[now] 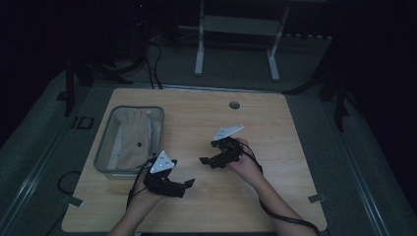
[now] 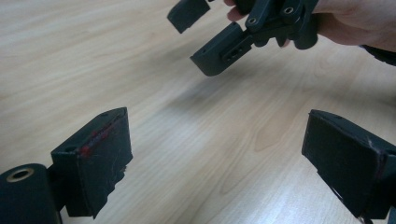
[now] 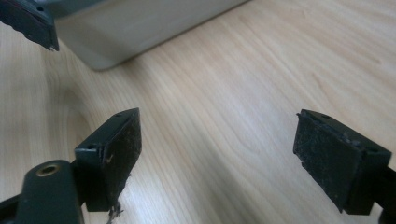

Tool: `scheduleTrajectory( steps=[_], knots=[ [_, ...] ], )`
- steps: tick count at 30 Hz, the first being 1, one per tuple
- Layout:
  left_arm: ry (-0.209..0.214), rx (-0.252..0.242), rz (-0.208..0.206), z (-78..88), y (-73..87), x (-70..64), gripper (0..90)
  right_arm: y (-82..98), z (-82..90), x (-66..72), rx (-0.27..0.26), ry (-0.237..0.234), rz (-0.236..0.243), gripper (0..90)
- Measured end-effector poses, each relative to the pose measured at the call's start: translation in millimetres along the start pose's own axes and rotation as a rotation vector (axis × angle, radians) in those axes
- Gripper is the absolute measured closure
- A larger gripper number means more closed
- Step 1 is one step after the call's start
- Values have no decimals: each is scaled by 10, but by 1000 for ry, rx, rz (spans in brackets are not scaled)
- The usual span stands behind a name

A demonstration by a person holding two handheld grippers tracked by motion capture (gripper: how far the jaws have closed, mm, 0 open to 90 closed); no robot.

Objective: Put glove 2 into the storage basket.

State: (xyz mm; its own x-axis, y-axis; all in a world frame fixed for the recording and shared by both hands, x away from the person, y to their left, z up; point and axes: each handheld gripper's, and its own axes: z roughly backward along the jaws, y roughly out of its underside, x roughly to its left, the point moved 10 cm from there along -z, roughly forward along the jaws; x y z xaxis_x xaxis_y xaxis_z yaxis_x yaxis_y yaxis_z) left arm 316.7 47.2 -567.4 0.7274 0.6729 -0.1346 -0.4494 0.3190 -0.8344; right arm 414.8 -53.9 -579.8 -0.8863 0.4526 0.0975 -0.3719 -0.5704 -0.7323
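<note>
My left gripper [image 1: 185,186] hovers low over the near middle of the wooden table [image 1: 275,147], pointing right, jaws open and empty. In the left gripper view its gripper [image 2: 219,158] has bare wood between its black pads [image 2: 100,154]. The right gripper [image 1: 208,161] is held just beyond it, pointing left and down, also open and empty. It appears at the top of the left gripper view as the right gripper [image 2: 210,35]. In the right gripper view its gripper [image 3: 217,154] is spread wide over the tabletop. The two grippers face each other, a short gap apart.
A clear plastic bin [image 1: 104,147] holding a beige cloth [image 1: 135,135] stands at the table's left, close behind my left hand; its wall is the bin [image 3: 140,23] in the right gripper view. A round cable hole [image 1: 234,105] lies near the far edge. Cables trail from both grippers.
</note>
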Motion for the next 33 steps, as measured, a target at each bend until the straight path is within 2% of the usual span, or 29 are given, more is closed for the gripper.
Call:
scheduleTrajectory(
  steps=[13,19,23,24,26,33],
  knots=[
    [82,23,-22,-249,122,-169,87,419,98,-22,-12,-21,20,144],
    [128,14,-37,-336,170,-243,87,606,147,-64,4,15,23,139],
    [132,13,-49,-371,203,-260,87,710,177,-71,7,29,23,130],
    [130,15,-51,-376,211,-262,87,728,192,-84,5,50,32,129],
    [129,13,-62,-379,221,-259,87,754,226,-94,-3,61,28,125],
    [133,22,-48,-404,278,-235,87,873,298,-170,-6,102,53,124]
  ],
)
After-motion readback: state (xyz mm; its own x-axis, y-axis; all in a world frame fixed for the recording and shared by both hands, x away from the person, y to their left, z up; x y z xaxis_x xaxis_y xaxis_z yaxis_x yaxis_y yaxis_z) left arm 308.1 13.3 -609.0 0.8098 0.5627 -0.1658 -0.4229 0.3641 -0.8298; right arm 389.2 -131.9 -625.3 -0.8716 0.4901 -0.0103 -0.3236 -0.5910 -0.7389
